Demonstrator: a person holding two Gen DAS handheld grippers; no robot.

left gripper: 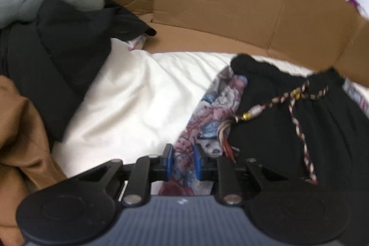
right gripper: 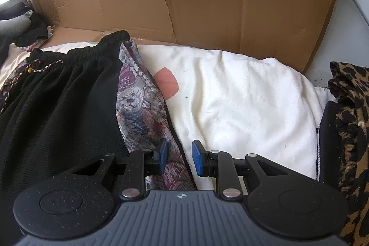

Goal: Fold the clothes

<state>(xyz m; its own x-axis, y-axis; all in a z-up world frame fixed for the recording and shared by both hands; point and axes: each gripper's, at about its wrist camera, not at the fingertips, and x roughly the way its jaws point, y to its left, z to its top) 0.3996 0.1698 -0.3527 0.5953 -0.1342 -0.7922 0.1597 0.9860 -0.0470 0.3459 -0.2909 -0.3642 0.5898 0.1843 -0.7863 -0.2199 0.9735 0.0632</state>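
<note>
Each handheld gripper had the same build. The left gripper [left gripper: 183, 161] showed a ribbed slate-grey housing with a small white mark near its front edge, flanked by two large matte-black round discs. Black linkage arms ran forward, pinned by silver screws, ending in blue pads [left gripper: 169, 160]. The right gripper [right gripper: 177, 159] carried a white crosshair marking, speckled dusty discs, and blue pads [right gripper: 198, 158].

Left claw [left gripper: 183, 161] pads slightly parted; right claw [right gripper: 178, 158] likewise; both level, pointing forward.
</note>
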